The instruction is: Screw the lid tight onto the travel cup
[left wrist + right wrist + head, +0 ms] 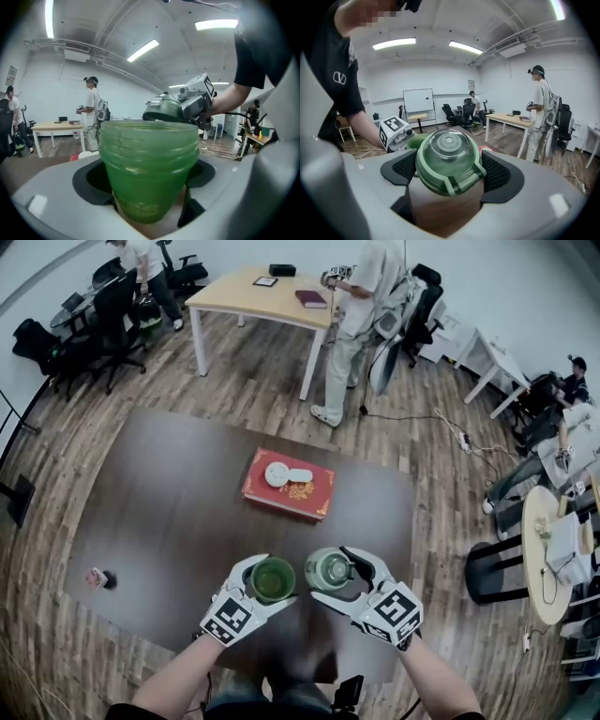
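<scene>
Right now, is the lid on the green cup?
Off. The cup is open-topped; the right gripper holds the lid beside it.

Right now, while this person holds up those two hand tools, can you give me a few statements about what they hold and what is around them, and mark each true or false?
1. The left gripper grips the green travel cup, and the right gripper grips the lid. True.
2. The lid is already screwed onto the travel cup. False: the travel cup's top is open, and the lid is held beside it, apart.
3. A white object lies on the red box on the dark table. True.
4. Nobody else is in the room. False: a person stands by a light wooden desk beyond, and others are farther off.
</scene>
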{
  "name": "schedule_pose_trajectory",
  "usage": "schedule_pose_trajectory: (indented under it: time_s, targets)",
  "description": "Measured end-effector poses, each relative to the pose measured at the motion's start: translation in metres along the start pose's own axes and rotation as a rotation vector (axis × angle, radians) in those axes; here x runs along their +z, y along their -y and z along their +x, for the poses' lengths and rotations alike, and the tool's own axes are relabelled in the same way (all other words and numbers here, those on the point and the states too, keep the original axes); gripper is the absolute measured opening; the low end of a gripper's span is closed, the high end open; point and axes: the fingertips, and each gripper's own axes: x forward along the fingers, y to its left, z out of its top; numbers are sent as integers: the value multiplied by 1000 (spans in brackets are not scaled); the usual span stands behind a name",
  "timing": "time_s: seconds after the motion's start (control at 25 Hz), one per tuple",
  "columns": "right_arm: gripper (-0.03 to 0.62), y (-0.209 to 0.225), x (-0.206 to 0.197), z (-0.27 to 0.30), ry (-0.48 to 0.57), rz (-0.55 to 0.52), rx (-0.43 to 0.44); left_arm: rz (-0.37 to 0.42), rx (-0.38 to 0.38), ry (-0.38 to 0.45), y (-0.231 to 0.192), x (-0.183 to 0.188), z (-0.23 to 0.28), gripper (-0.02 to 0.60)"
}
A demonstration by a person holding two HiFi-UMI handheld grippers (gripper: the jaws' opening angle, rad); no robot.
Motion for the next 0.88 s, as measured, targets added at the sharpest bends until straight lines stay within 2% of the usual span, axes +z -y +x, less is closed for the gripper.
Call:
schedule_pose_trajectory:
  time_s: [0.16, 0.28, 0.4, 0.6, 0.88]
  targets:
    - [436, -41, 58, -28, 33, -77, 129, 53, -104, -44, 45, 37, -2, 410]
    - [436, -63, 77, -38, -3, -156, 208, 74, -162, -57, 64, 61, -1, 408]
    - [436, -80, 88, -48, -28, -167, 271, 95, -205, -60, 80, 87, -7, 410]
    - [436, -91, 103, -70, -27, -214, 297, 137, -239, -59, 96, 121, -17, 410]
    - [436, -98, 115, -82, -35, -233, 305, 174, -271, -60, 107, 139, -20, 410]
